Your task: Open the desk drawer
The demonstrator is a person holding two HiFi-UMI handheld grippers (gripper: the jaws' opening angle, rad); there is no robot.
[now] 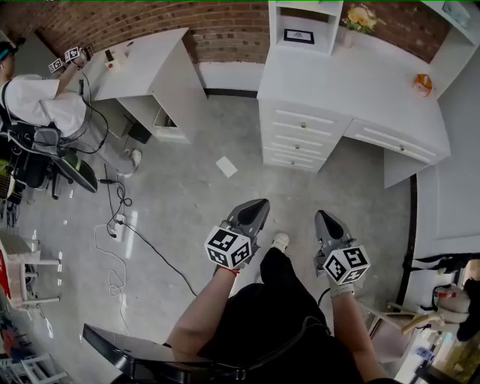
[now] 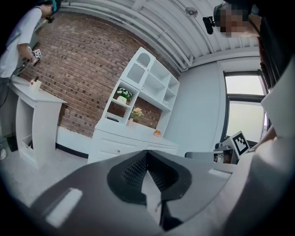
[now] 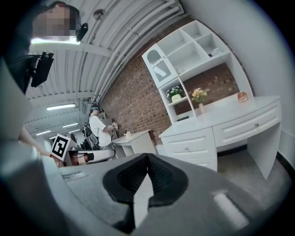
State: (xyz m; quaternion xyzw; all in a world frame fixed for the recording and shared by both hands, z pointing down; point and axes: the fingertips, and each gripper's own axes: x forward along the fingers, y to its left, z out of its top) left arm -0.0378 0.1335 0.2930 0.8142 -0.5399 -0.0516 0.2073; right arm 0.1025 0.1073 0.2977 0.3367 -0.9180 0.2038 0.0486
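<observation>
Nearest to us, we hold the left tongs [image 1: 259, 204] and the right tongs [image 1: 322, 216] side by side above our knees, both aimed ahead. In each gripper view the tips meet, so both are closed with nothing between them. Beyond them lies bare grey floor [image 1: 187, 195] with a small white sheet [image 1: 226, 166] on it. Farther on, well apart from both tongs, stands the white counter [image 1: 352, 71]. Its stack of drawers [image 1: 304, 139] sits below the left end and one long drawer [image 1: 390, 141] runs under the top, every front flush. On top rests a small orange thing [image 1: 423, 82], with a shelf unit [image 1: 304, 22] and flowers [image 1: 360, 16] behind, against the brick wall [image 1: 225, 30].
</observation>
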